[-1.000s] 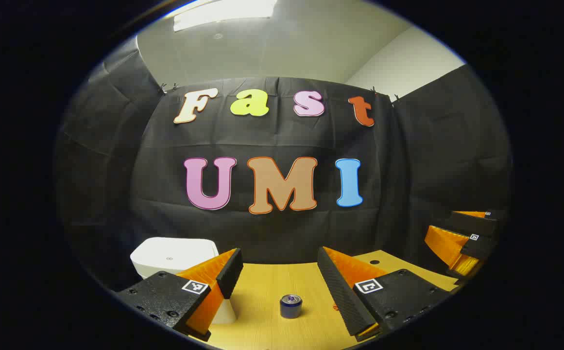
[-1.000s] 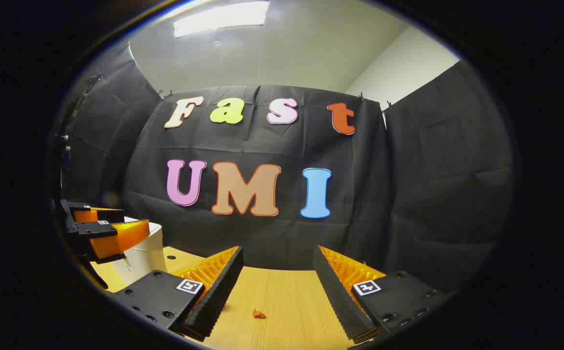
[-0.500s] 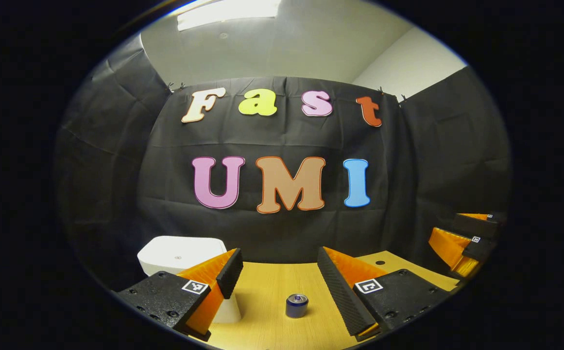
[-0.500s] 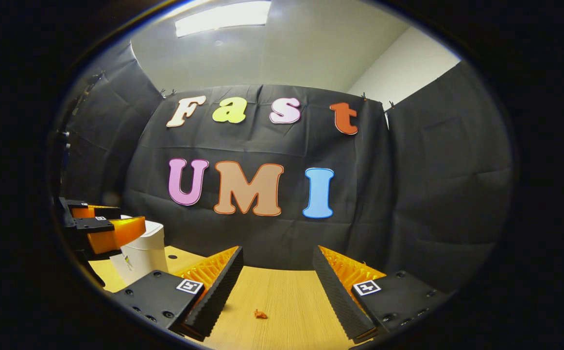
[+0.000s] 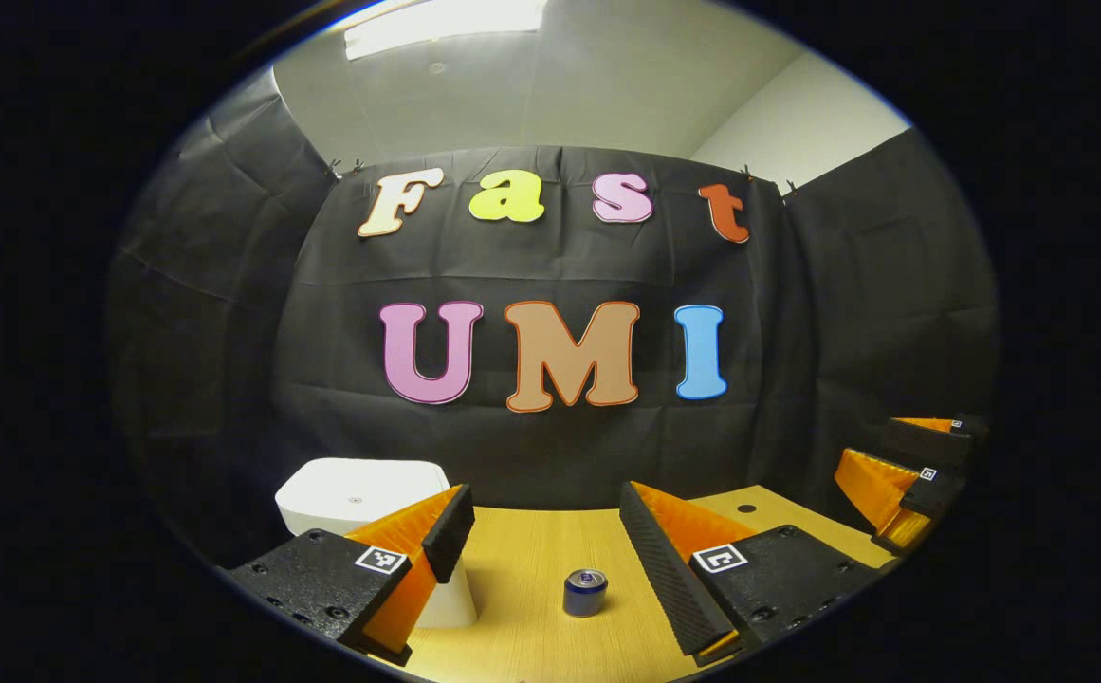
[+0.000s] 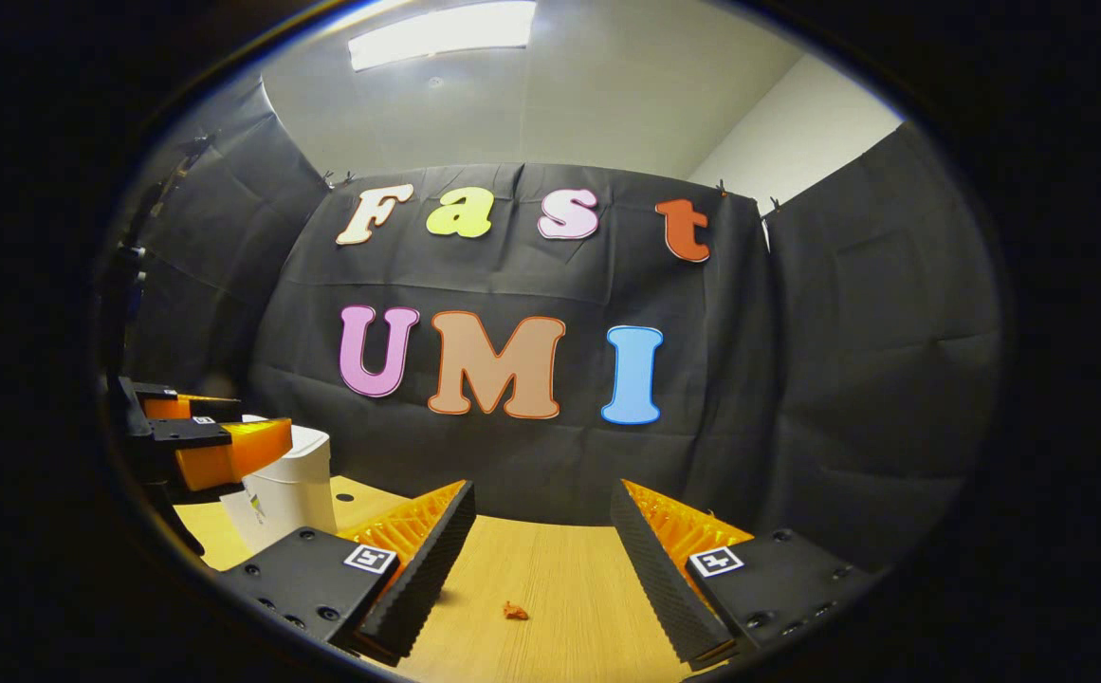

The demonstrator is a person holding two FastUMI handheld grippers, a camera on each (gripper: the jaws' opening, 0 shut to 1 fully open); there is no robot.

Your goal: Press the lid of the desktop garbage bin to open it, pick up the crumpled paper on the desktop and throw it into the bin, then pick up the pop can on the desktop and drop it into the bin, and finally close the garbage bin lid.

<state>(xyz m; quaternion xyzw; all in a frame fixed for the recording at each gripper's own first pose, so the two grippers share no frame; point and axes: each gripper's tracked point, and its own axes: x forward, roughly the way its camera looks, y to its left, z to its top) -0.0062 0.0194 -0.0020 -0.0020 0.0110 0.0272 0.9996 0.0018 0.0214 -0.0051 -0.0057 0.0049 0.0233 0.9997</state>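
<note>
A white garbage bin [image 5: 360, 495] with its lid down stands at the far left of the wooden table [image 5: 522, 560], just behind my left finger. A small blue pop can [image 5: 585, 592] stands upright between the fingers of my left gripper [image 5: 545, 495], which is open and holds nothing. In the right gripper view a tiny orange crumpled paper [image 6: 514, 611] lies on the table ahead of my right gripper [image 6: 541, 491], open and empty. The bin [image 6: 292, 489] sits at the left there, with the left gripper [image 6: 213, 448] hovering in front of it.
The black cloth wall closes off the back and both sides of the table. A small round hole [image 5: 738, 509] marks the tabletop at the back right. The right gripper [image 5: 901, 470] hangs at the right edge of the left gripper view.
Both views have swung slightly left, so the bin, can and paper sit a little further right. The left gripper has edged towards the bin. Both grippers stay open.
</note>
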